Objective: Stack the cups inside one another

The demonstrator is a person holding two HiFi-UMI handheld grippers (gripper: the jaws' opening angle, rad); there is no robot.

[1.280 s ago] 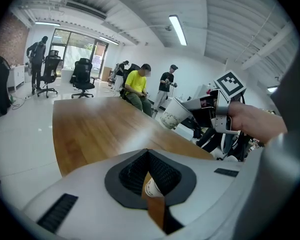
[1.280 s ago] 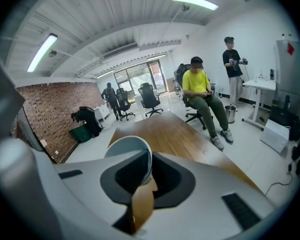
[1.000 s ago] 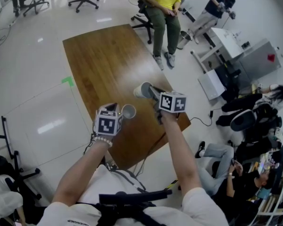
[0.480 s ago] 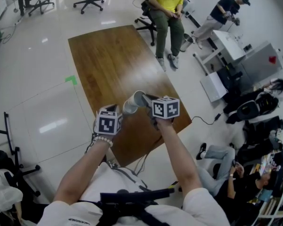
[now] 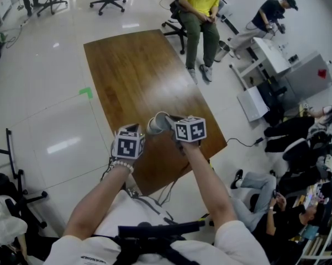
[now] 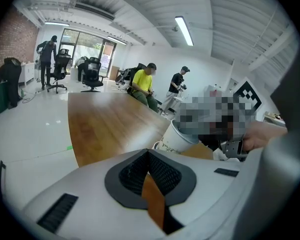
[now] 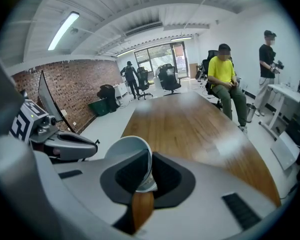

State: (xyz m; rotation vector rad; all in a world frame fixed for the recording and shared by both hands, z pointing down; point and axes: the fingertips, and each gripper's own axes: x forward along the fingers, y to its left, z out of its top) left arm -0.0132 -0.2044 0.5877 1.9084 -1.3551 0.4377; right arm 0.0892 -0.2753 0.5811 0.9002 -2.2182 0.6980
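Cup wall is pinched between the pads of the right claw, one pad inside the rim and one outside, the open mouth turned back toward that claw's camera. In the head view the cup hangs tilted over the near end of the wooden tabletop, its base aimed at the left claw just beside it. The left claw's pads are pressed together with nothing between them. Beyond the tabletop's far end, a person in a yellow shirt sits on a chair.
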